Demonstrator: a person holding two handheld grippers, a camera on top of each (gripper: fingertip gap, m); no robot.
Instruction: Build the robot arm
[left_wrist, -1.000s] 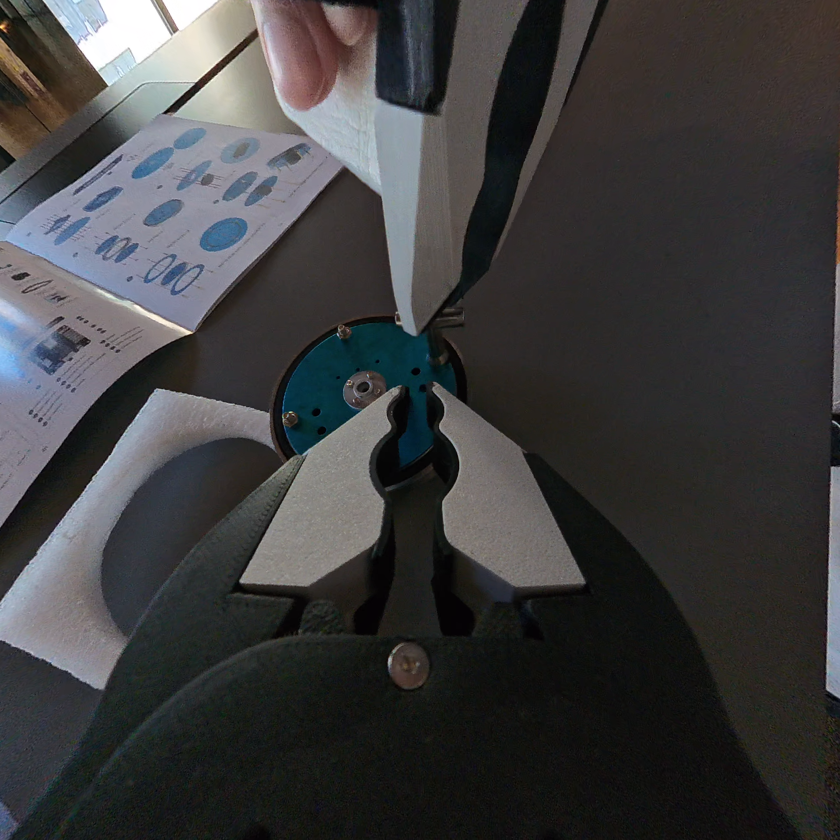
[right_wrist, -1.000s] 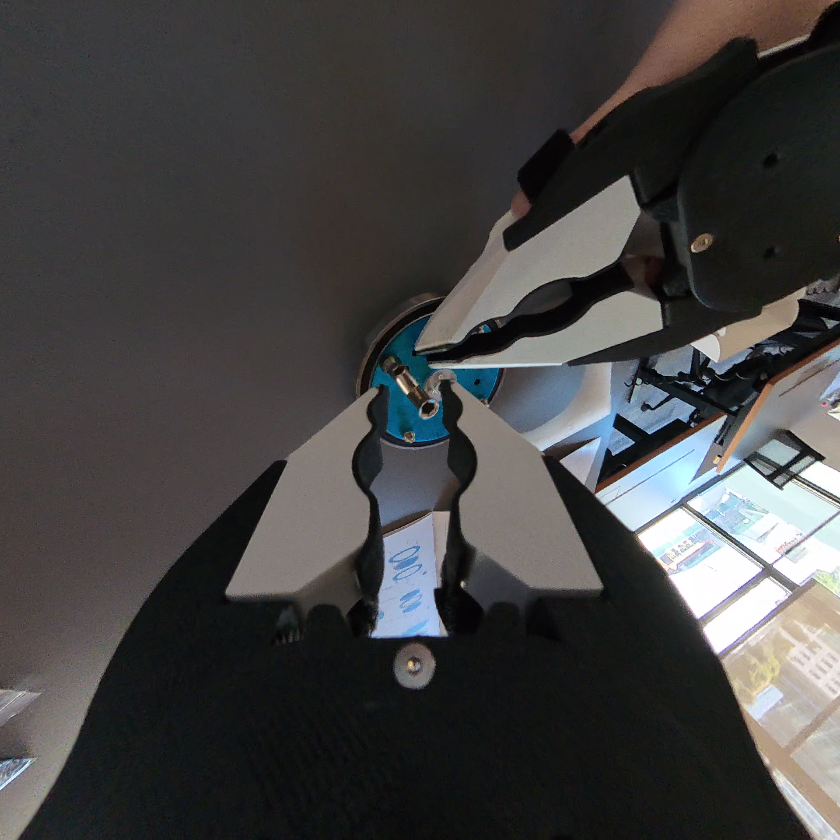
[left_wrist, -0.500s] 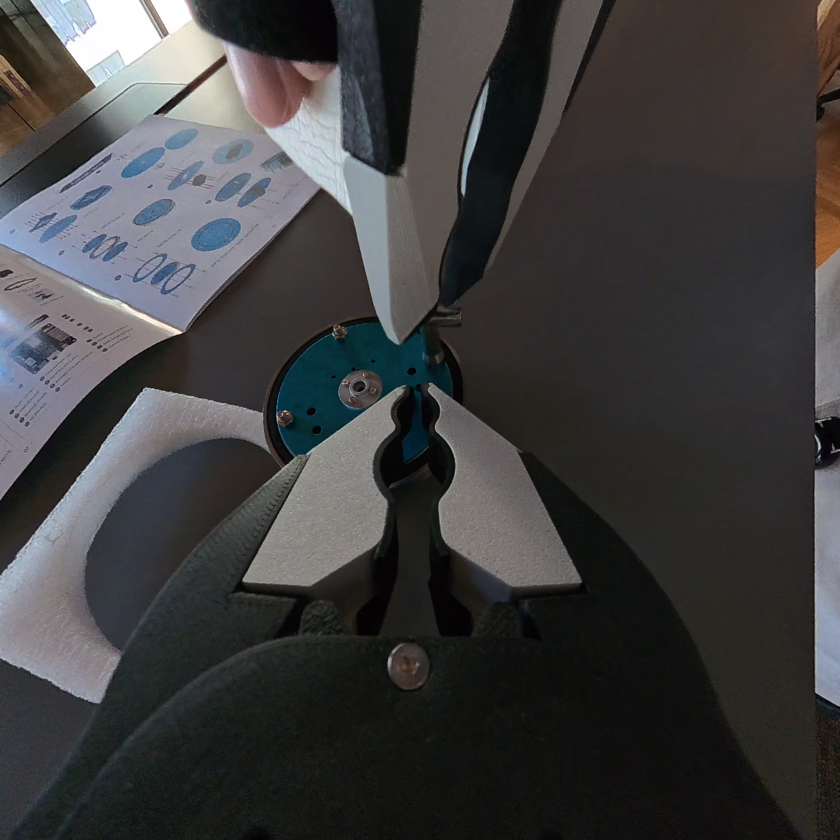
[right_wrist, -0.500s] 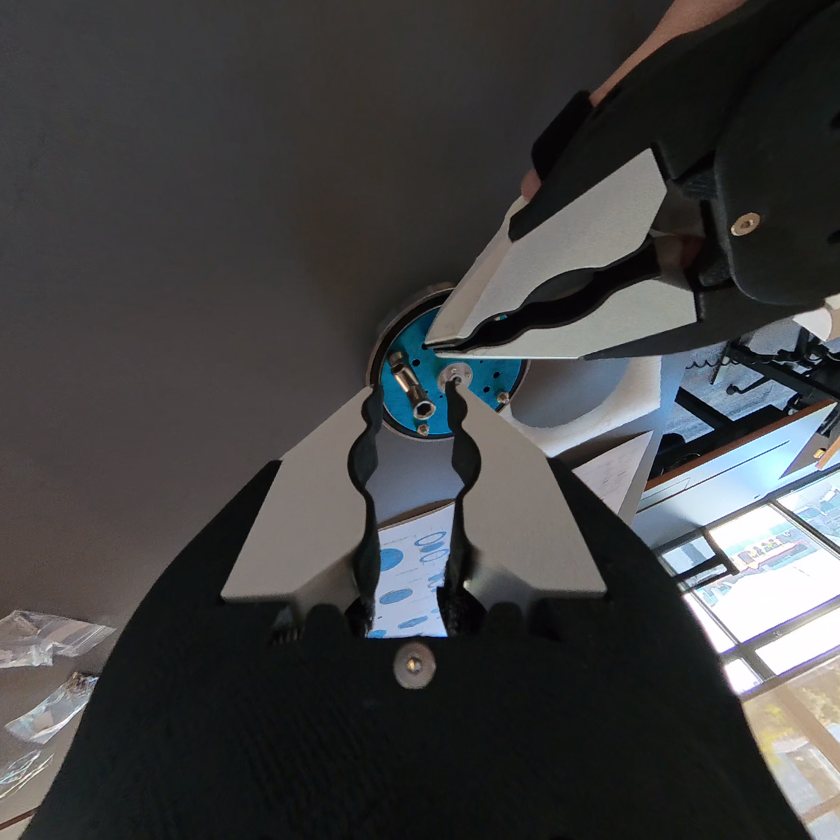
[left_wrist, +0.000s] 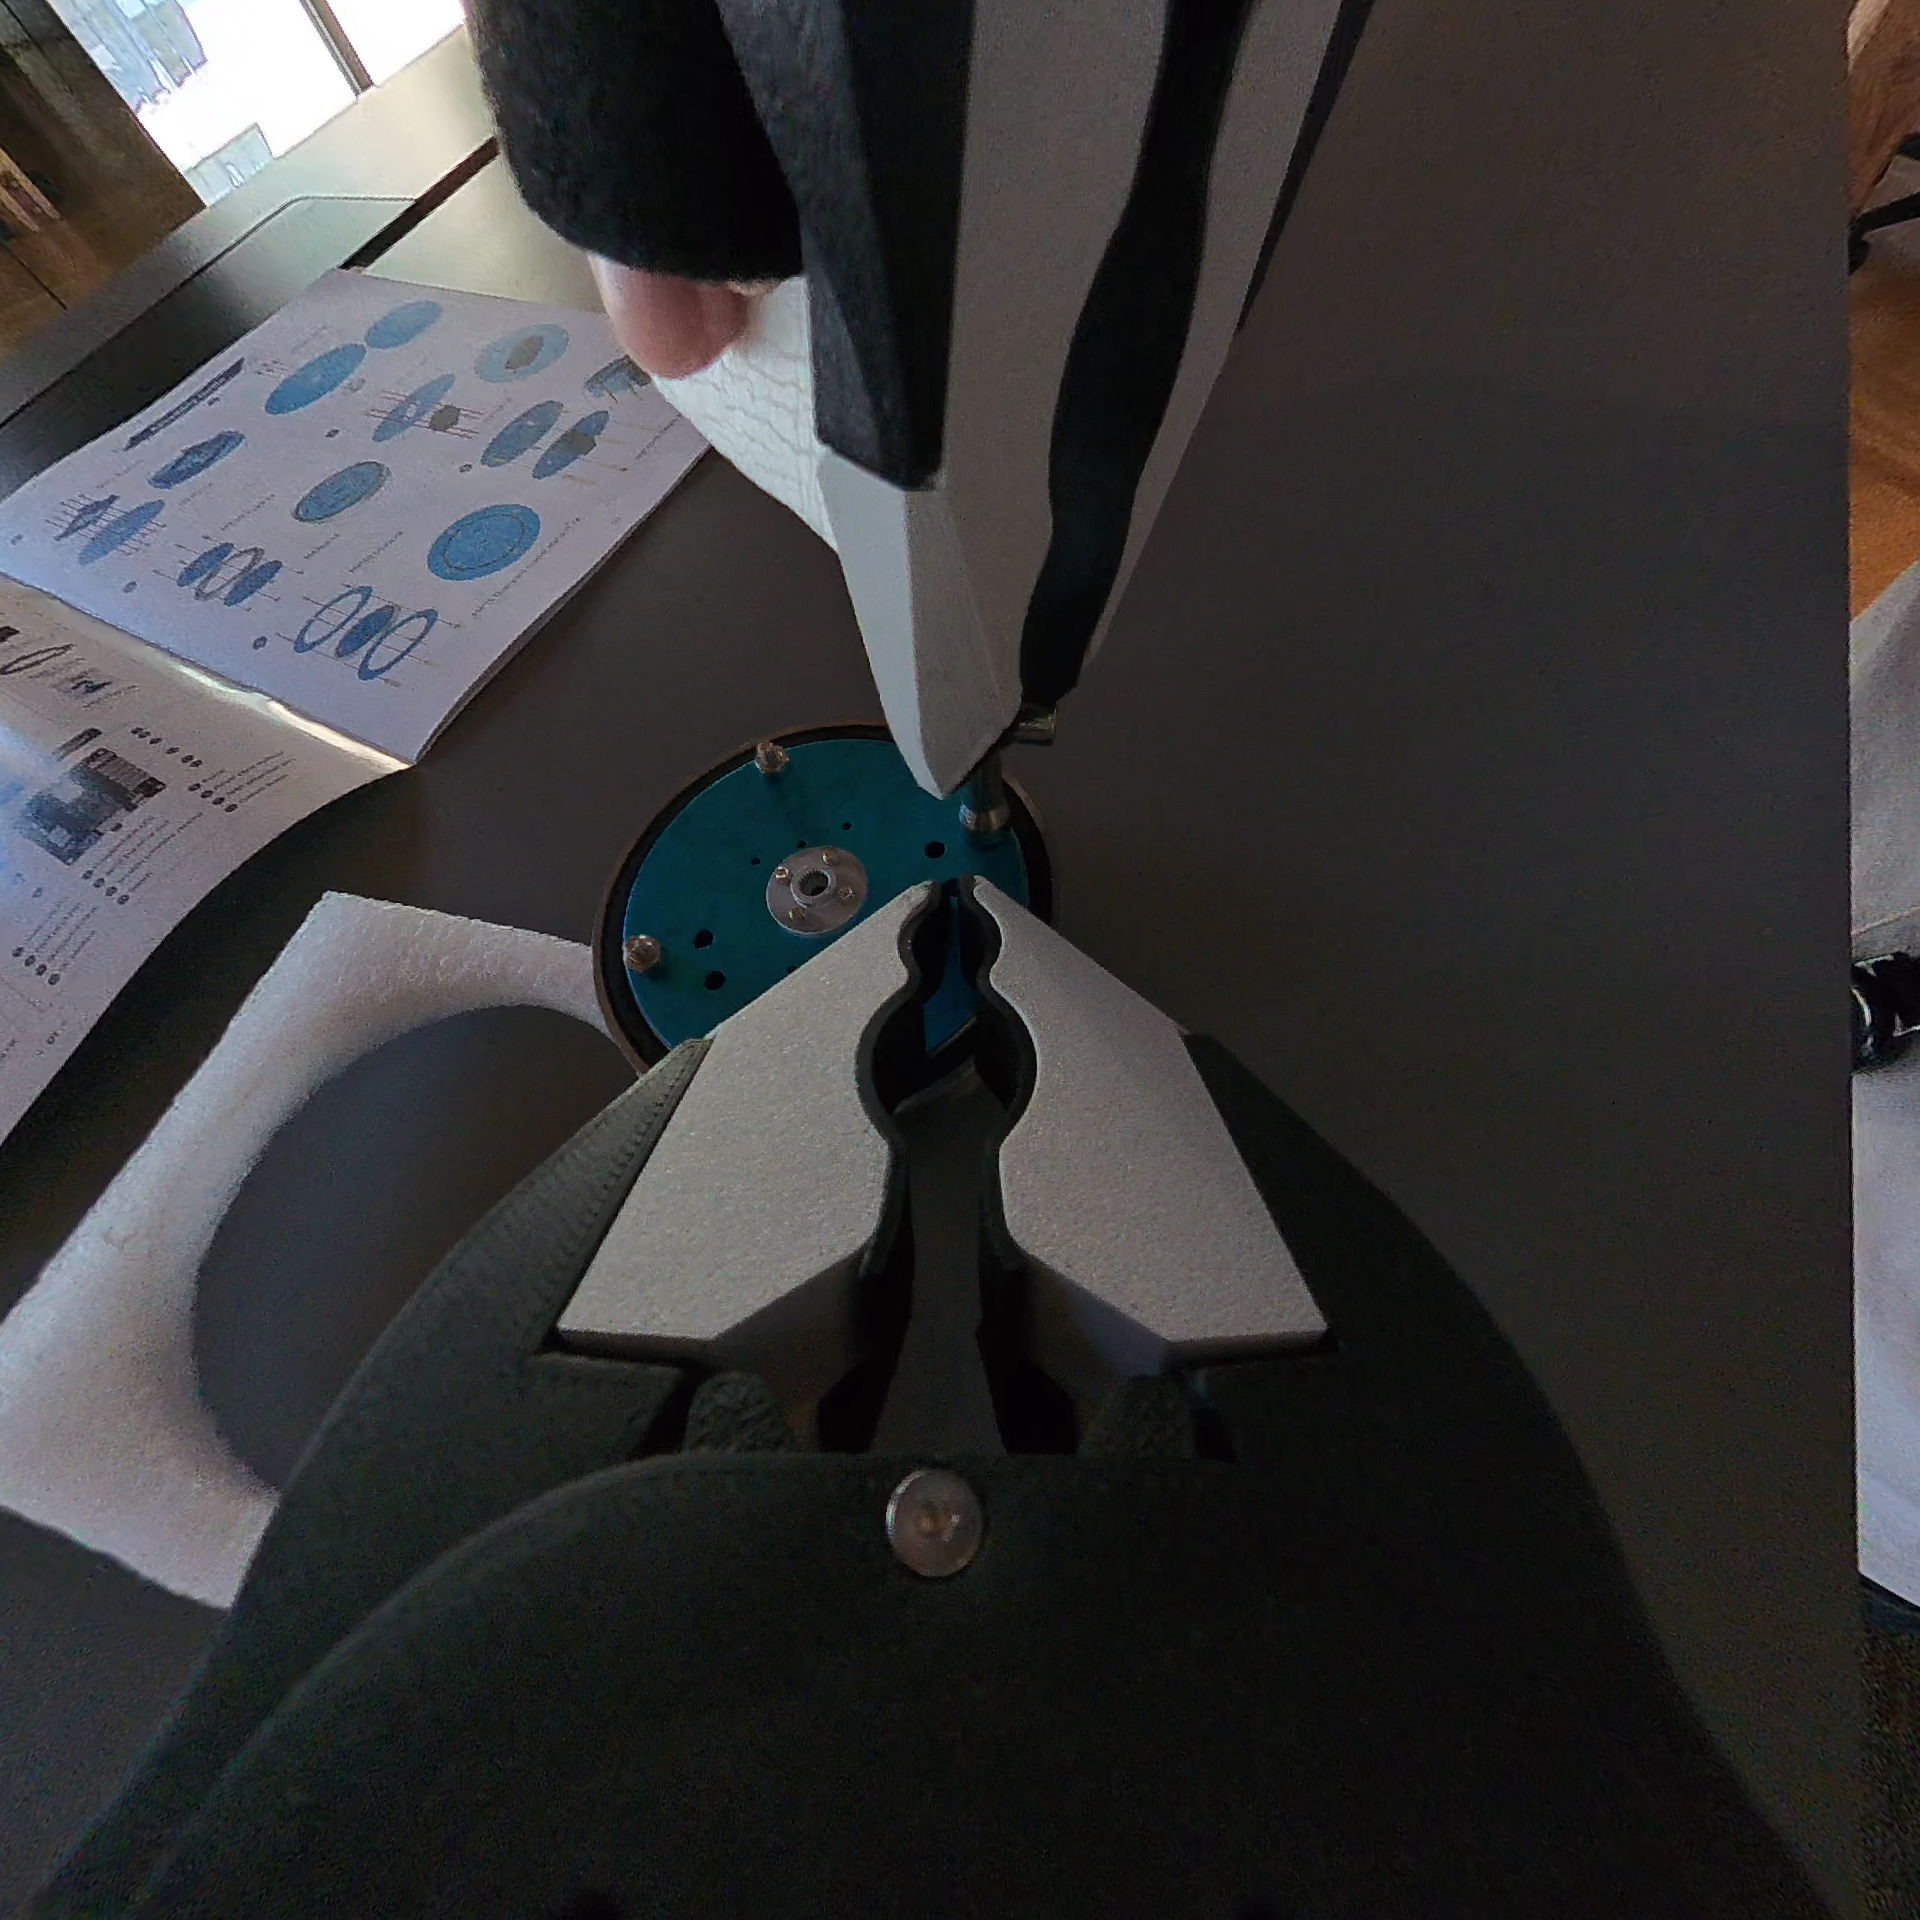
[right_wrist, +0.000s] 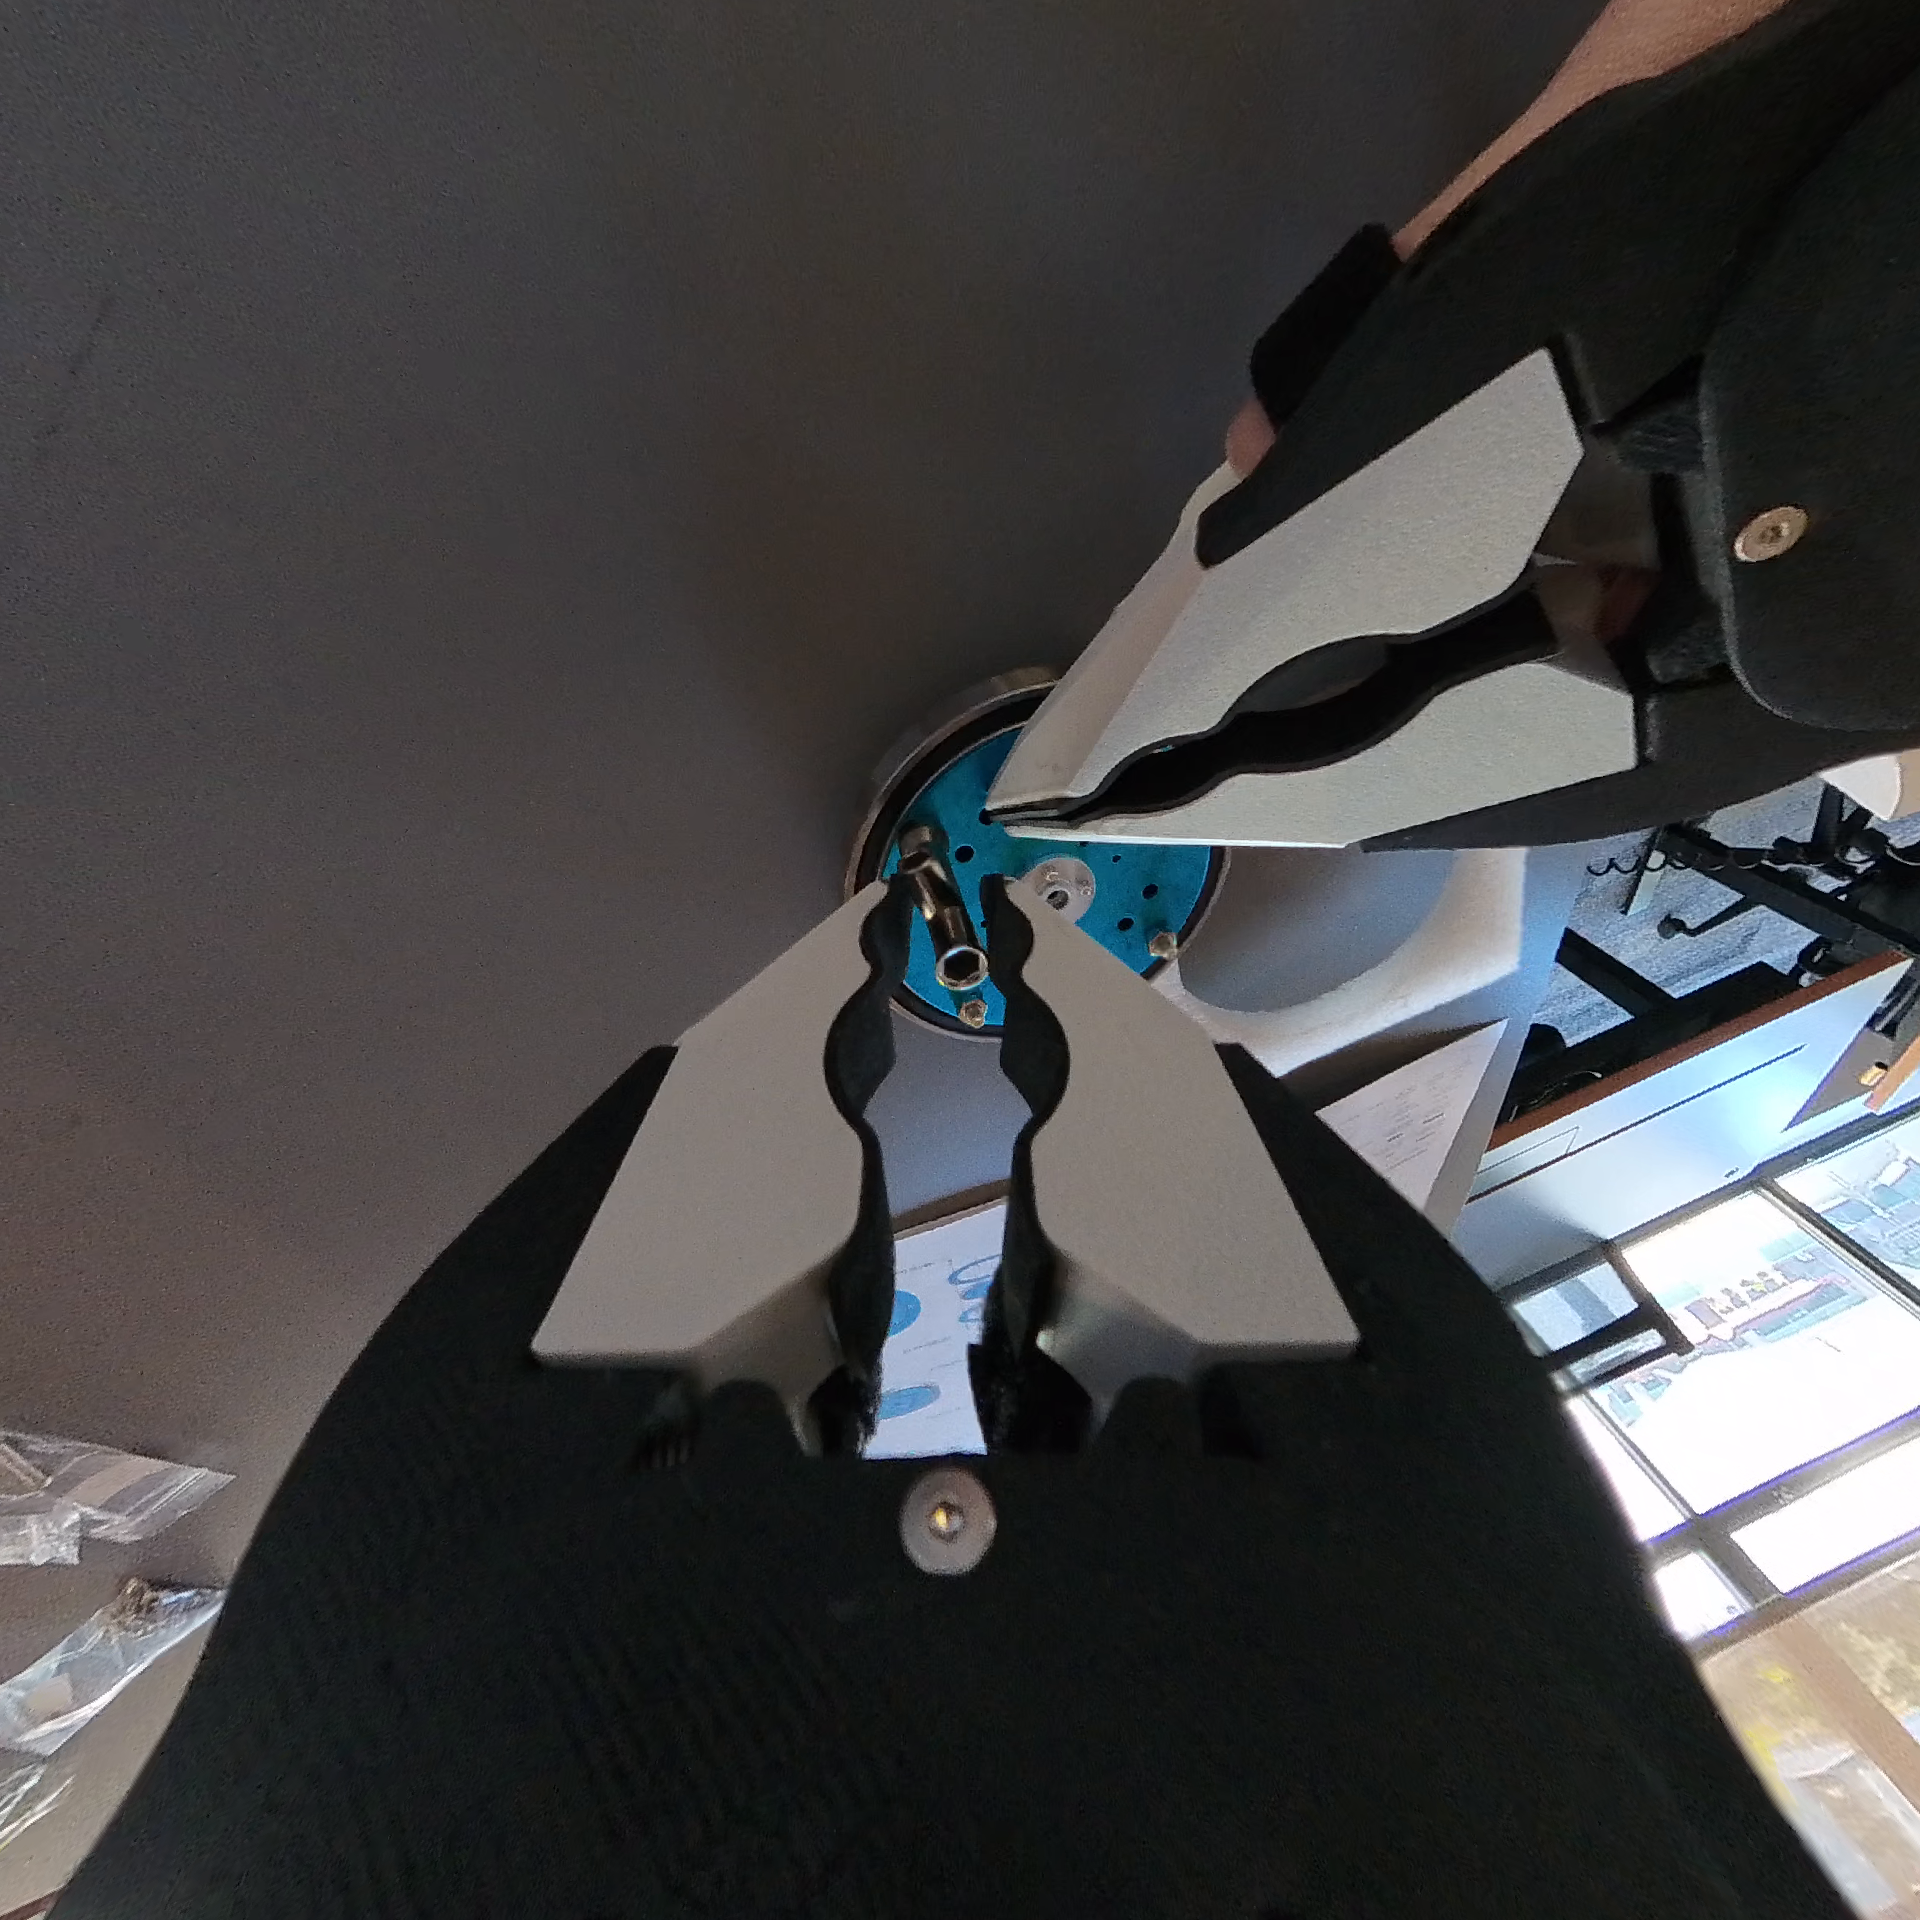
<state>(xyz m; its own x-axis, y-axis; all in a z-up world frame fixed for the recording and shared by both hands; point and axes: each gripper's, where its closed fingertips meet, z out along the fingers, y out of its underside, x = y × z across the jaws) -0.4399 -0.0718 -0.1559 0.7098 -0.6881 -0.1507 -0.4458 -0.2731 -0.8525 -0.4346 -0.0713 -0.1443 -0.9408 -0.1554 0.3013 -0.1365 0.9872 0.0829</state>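
Observation:
A round blue disc (left_wrist: 727, 904) with a silver hub and small screws lies on the dark table; it also shows in the right wrist view (right_wrist: 1164, 883). My left gripper (left_wrist: 951, 891) is shut and empty, its tips resting on the disc's near edge. It enters the right wrist view (right_wrist: 995, 823) from the upper right. My right gripper (right_wrist: 935, 896) comes down from above and is closed around a silver metal post (right_wrist: 940, 920) that stands on the disc. In the left wrist view the right gripper (left_wrist: 992, 750) hides the top of the post (left_wrist: 982, 808).
A white foam block (left_wrist: 125, 1247) with a round cut-out lies left of the disc. An open booklet (left_wrist: 364, 499) lies behind it. Clear plastic bags (right_wrist: 94, 1496) lie farther off. The table (left_wrist: 1455, 935) ends at an edge on the right. A gloved hand (left_wrist: 675, 322) holds the right gripper. Only a small space, under 4 cm, lies between the two pairs of fingers. From either gripper's tips it is about 15 centimetres to the white foam block (left_wrist: 125, 1247).
My right gripper has turned about the post, and its jaws have narrowed around it. The left gripper has stayed on the disc.

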